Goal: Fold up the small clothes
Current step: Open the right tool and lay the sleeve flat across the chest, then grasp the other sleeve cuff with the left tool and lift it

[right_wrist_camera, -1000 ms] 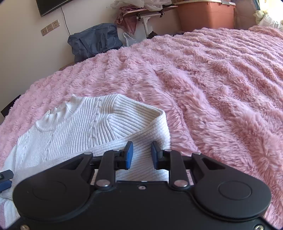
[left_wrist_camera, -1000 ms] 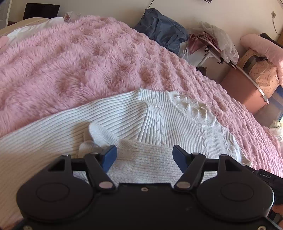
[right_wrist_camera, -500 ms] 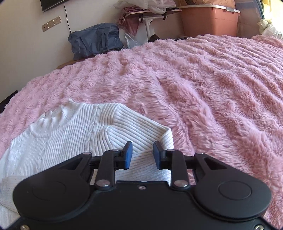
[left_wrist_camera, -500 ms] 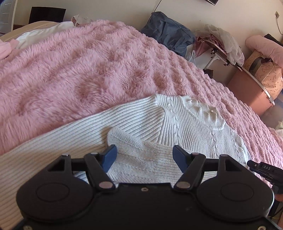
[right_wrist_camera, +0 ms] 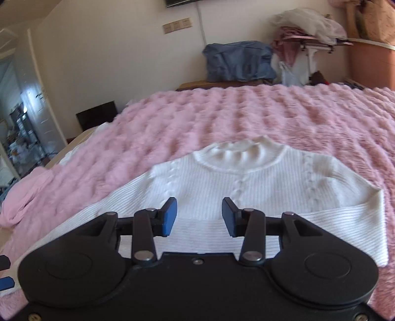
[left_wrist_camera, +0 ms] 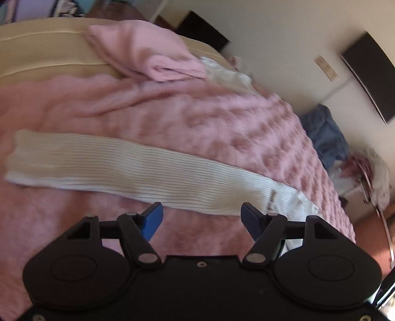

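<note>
Sweater [right_wrist_camera: 246,187]: flat on the blanket [right_wrist_camera: 222,116] covering the bed, collar toward the far wall. One sleeve [left_wrist_camera: 123,170] stretched out sideways across the blanket; the other folded across the body, near edge. Second garment [left_wrist_camera: 148,54]: bunched at the bed's far left corner. Bag [right_wrist_camera: 237,61]: behind the bed, against the wall. Clothes heap [right_wrist_camera: 306,22]: right of the bag, on a rack. Bin [right_wrist_camera: 372,61]: far right, beyond the bed.
</note>
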{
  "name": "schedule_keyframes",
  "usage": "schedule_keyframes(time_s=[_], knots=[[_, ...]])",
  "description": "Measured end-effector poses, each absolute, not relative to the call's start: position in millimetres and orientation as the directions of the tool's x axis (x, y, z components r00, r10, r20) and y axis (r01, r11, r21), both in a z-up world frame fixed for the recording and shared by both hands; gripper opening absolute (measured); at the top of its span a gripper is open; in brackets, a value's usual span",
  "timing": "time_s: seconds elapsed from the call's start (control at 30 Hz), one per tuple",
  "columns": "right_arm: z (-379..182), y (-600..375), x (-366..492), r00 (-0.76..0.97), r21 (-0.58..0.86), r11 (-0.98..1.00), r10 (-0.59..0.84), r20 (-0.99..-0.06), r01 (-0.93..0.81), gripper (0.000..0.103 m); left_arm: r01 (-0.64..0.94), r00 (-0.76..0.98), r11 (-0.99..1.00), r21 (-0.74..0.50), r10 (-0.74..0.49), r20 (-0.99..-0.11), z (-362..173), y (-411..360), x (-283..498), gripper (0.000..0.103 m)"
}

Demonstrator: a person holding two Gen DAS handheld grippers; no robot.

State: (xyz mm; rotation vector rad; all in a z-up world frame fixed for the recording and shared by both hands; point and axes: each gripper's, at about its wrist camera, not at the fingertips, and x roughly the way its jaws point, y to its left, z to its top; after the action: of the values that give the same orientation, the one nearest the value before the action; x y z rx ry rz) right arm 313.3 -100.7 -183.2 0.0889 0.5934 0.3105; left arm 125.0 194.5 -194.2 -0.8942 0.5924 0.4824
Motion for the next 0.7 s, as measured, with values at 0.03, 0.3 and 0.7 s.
schedule_keyframes(time_s=[0.03, 0.3, 0.7], knots=[[-185.4, -87.7, 311.5, 0.776, 0.161, 0.944, 0.328, -0.538, -0.287, 0.041, -0.652, 0.723, 0.506, -0.565, 0.190, -0.664, -195.9, 202.0, 112.3, 0.073], [-193.9, -34.9, 298.8, 0.707, 0.186, 0.915, 0.396, -0.586, -0.358, 0.041, -0.781, 0.623, 0.278, -0.559, 0.393, -0.676, -215.7, 233.6, 56.6, 0.069], [-205.9, -30.8, 300.2, 0.685, 0.170, 0.922, 0.373, -0.626, -0.347, 0.042, -0.778, 0.606, 0.150, -0.610, 0.433, -0.667, -232.0, 238.5, 41.9, 0.066]])
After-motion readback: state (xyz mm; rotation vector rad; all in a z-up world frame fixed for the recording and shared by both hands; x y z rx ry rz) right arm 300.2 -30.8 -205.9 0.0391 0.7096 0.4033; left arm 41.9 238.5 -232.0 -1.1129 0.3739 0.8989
